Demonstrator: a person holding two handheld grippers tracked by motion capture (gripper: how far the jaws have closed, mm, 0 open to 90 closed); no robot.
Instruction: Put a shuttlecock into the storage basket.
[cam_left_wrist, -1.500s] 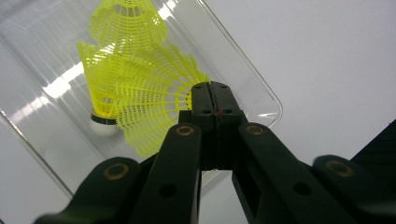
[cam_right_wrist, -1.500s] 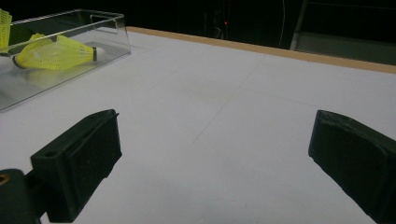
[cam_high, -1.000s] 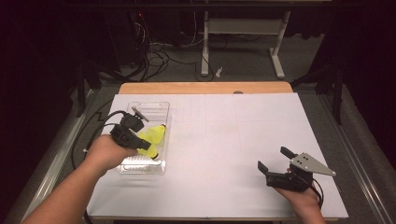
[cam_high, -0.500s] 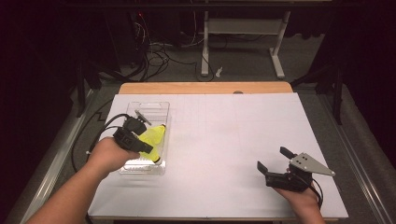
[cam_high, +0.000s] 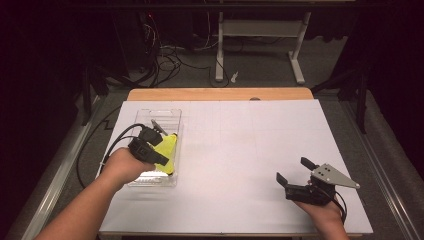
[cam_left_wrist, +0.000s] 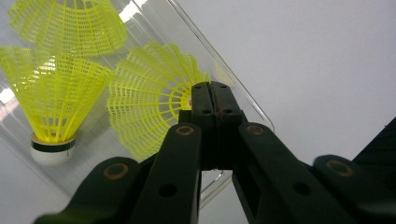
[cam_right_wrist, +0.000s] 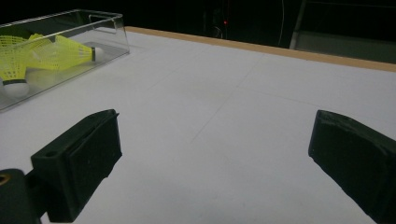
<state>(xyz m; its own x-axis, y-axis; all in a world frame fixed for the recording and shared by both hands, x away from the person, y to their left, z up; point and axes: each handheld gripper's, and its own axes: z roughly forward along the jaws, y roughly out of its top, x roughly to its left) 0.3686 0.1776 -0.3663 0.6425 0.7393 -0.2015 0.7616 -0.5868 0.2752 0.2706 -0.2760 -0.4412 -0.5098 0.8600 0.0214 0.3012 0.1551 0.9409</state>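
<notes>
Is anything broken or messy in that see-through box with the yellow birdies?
Nothing stands out. The yellow plastic shuttlecocks lie loosely, pointing different ways, inside the clear plastic box, none looking damaged. The left gripper is shut above them; nothing has spilled onto the white table.

Overhead and jaw-mounted views, shared tray

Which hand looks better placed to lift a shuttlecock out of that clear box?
Probably left: its hand-held gripper is over the clear box, jaws shut beside a yellow shuttlecock. The right hand-held gripper sits open across the table.
</notes>
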